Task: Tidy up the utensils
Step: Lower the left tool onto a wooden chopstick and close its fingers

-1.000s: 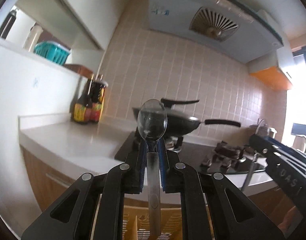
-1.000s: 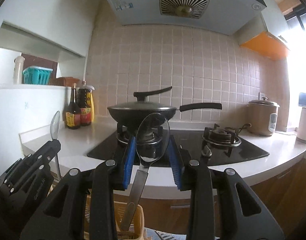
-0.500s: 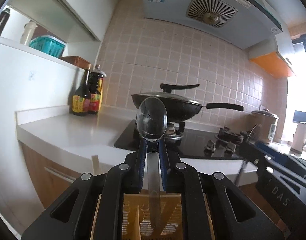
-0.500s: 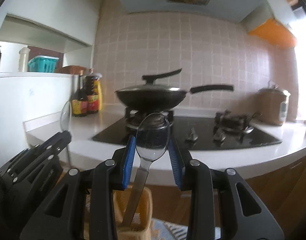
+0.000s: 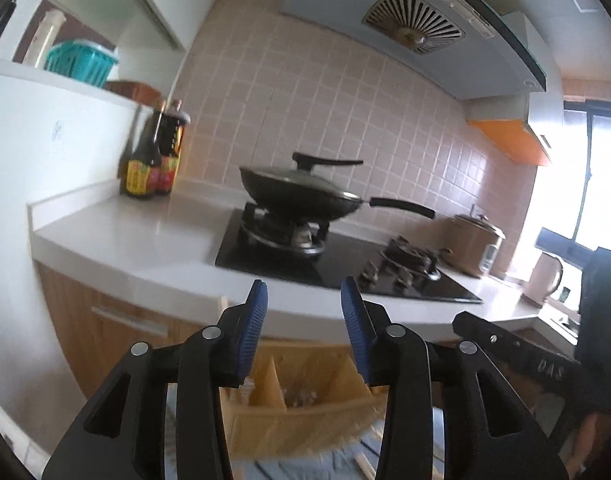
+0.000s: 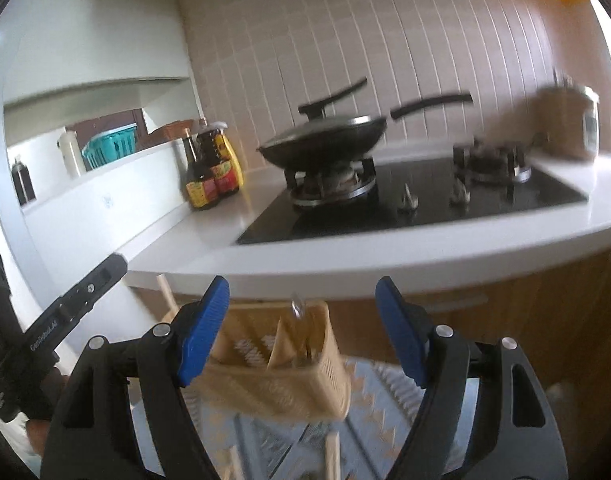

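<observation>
Kitchen counter (image 6: 445, 240) edge sits right above the yellow utensil basket (image 6: 305, 372). Both jaws have just been opening, so the left gripper (image 5: 304, 320) and right gripper (image 6: 301, 320) are empty. A spoon (image 6: 297, 308) stands in the basket. I'd back straight out, staying clear of that overhang.

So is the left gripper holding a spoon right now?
No, the left gripper has just been opening, and its blue fingers stand apart with nothing between them above the yellow caddy.
</observation>
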Action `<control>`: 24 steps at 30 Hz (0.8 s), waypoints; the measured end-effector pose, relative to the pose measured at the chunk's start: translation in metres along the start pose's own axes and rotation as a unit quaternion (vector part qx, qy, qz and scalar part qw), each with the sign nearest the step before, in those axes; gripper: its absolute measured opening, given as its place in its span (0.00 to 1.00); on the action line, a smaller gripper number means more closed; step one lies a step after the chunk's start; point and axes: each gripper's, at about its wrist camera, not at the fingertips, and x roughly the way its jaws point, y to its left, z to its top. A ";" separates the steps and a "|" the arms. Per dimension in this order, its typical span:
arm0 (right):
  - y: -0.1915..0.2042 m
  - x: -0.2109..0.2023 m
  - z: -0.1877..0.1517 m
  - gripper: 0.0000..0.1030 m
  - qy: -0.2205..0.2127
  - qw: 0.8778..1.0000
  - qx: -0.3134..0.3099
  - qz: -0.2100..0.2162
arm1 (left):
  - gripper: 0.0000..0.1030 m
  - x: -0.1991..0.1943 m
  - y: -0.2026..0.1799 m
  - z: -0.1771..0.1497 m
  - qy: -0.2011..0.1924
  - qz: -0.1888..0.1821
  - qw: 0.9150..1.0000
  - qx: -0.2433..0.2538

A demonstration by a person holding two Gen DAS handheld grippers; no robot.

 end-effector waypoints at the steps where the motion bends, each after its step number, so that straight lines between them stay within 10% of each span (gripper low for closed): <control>1: -0.001 -0.005 0.001 0.70 0.021 1.000 0.006 0.000 | 0.36 -0.003 0.001 0.002 0.016 -0.002 1.000 -0.001; 8: 0.002 -0.026 -0.012 0.70 0.142 0.989 0.000 -0.033 | 0.36 -0.022 0.019 -0.003 0.143 -0.021 0.988 -0.047; 24: -0.011 -0.004 -0.102 0.89 0.320 0.945 -0.024 -0.065 | 0.43 -0.022 0.035 -0.145 0.407 -0.014 0.913 -0.022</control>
